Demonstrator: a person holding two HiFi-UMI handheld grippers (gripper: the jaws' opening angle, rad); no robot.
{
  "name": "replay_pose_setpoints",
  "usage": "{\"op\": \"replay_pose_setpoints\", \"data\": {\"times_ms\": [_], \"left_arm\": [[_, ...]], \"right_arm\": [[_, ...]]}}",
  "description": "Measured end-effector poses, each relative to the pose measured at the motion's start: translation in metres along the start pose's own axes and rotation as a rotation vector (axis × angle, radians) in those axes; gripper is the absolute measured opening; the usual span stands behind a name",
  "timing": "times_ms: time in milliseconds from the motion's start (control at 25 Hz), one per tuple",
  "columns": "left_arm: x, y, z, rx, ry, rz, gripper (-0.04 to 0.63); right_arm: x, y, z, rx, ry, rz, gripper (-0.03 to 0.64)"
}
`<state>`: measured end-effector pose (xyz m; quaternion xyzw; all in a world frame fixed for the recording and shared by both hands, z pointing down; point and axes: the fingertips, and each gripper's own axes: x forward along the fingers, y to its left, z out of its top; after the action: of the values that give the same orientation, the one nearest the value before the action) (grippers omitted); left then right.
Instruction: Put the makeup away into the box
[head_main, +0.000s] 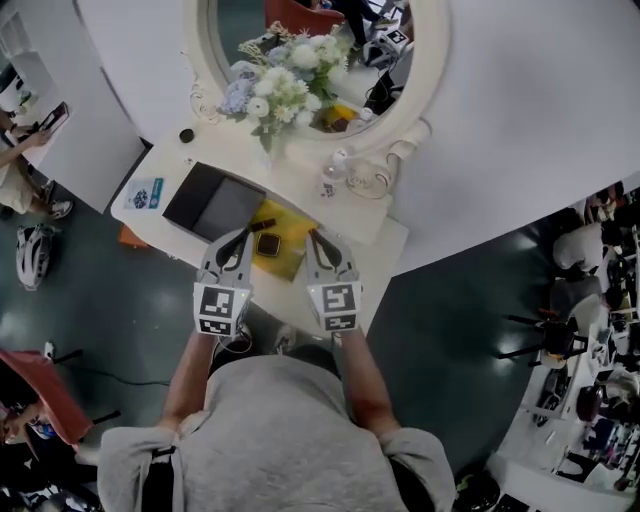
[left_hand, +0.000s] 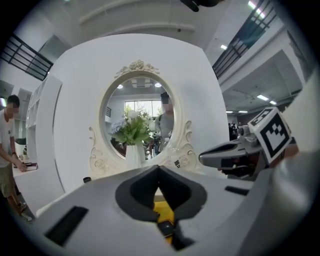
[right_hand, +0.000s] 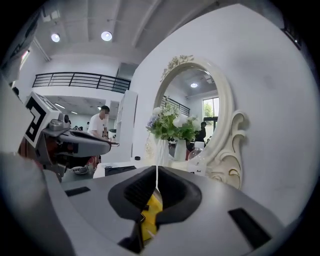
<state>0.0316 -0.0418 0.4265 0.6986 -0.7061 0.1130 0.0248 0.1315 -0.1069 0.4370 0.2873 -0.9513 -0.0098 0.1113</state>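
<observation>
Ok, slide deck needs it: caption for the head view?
Left gripper and right gripper, both shut, over a yellow mat beside the black box.

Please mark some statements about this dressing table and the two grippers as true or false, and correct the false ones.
1. The left gripper and the right gripper both have their jaws together. True.
2. The small dark compact lies inside the dark box. False: it lies on the yellow pad, beside the box.
3. The flowers stand in front of the oval mirror. True.
4. The right gripper holds the compact. False: nothing is between its jaws.
5. In the head view, the dark box is to the right of the yellow pad. False: it is to the left of it.
</observation>
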Motion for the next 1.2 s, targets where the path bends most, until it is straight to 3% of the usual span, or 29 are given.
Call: {"op": "replay_pose_setpoints", "data": {"times_ms": [280,520,960,1200], "left_arm": [[0.003,-0.012,0.001,0.004,-0.006,-0.018,0.002],[-0.011,0.004,-0.004,0.000,0.003,0.044,0.002],[-0.056,0.079,-0.028,-0.028,0.045,0.228,0.002],[-0.069,0.142,-0.040,-0.038,0.061,0.275,0.002]], "right_arm": [[-0.011,-0.007,0.001,0.011,-0.010,-0.001,0.015],[-0.002,0.016,0.010,0.010,-0.026,0.070,0.015],[0.050,0.094,0.022,-0.010,-0.038,0.260,0.015],[0.097,0.140,0.033,-0.005,-0.033,0.307,0.015]]}}
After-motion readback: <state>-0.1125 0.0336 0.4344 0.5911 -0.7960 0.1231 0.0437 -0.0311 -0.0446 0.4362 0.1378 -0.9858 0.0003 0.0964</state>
